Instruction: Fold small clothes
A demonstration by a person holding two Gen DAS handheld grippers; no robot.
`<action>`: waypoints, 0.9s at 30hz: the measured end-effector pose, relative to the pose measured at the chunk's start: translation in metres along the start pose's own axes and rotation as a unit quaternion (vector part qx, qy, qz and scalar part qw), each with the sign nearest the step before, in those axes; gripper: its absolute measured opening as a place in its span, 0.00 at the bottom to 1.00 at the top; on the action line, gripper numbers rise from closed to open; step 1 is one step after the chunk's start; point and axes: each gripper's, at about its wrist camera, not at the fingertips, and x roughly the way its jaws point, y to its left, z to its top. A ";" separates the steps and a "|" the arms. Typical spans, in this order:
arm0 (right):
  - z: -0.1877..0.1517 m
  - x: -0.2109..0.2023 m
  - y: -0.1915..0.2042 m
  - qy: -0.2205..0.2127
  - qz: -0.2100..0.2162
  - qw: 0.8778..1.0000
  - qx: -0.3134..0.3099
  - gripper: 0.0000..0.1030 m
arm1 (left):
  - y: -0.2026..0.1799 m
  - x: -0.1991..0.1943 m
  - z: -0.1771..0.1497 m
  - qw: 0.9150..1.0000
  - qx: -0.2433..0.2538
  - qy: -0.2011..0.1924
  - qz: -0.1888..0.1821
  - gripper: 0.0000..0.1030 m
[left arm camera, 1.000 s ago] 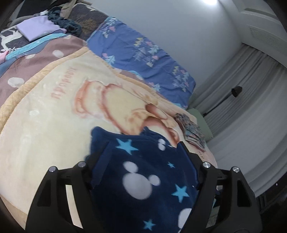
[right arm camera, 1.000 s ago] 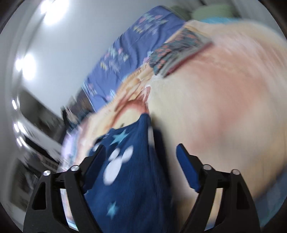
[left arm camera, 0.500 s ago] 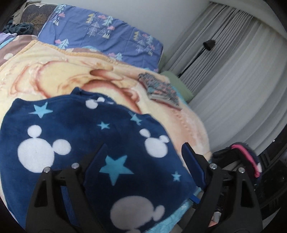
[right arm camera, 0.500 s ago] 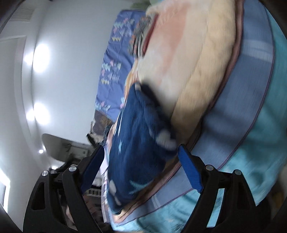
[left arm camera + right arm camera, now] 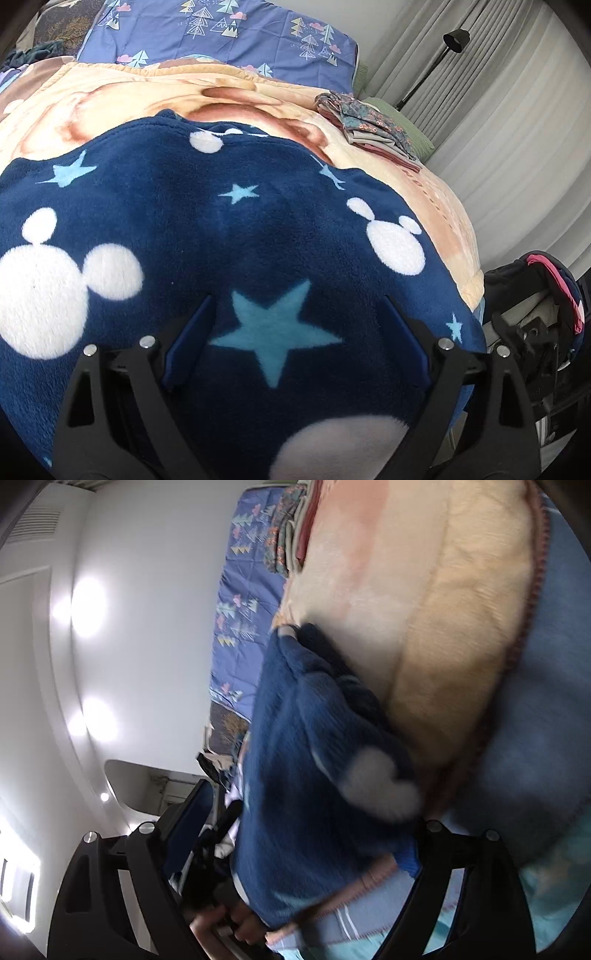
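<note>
1. Now, the navy fleece garment (image 5: pixel 229 236), printed with stars and white mouse-head shapes, is seen spread flat just below and ahead of the left gripper (image 5: pixel 295 347); a second ago it hung bunched between the jaws. The jaws have just been opening and stand wide, clamping nothing.
2. Beside the right gripper (image 5: pixel 310 834), whose jaws have likewise just been opening, the garment's edge lies between the fingers unpinched, so far as the blur allows.
3. A lay-down is therefore judged complete, with folding next.
4. The garment's long axis is seen running across the left gripper's view, left to right.
5. Farther ahead, a cream plush blanket (image 5: pixel 155 96) is seen beneath it, then a folded floral garment (image 5: pixel 369 122).
</note>
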 end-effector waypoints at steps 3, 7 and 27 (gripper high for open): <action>0.001 0.001 0.008 -0.007 -0.006 1.000 -0.023 0.85 | 0.000 0.000 -0.002 1.000 -0.002 -0.003 -0.004 0.89; 0.003 0.006 0.008 -0.013 -0.007 1.000 -0.020 0.85 | 0.002 -0.003 -0.004 1.000 -0.005 -0.006 -0.011 0.89; -0.054 0.022 0.109 -0.068 -0.091 0.930 -0.350 0.34 | 0.011 -0.008 0.004 0.998 -0.030 0.011 -0.054 0.96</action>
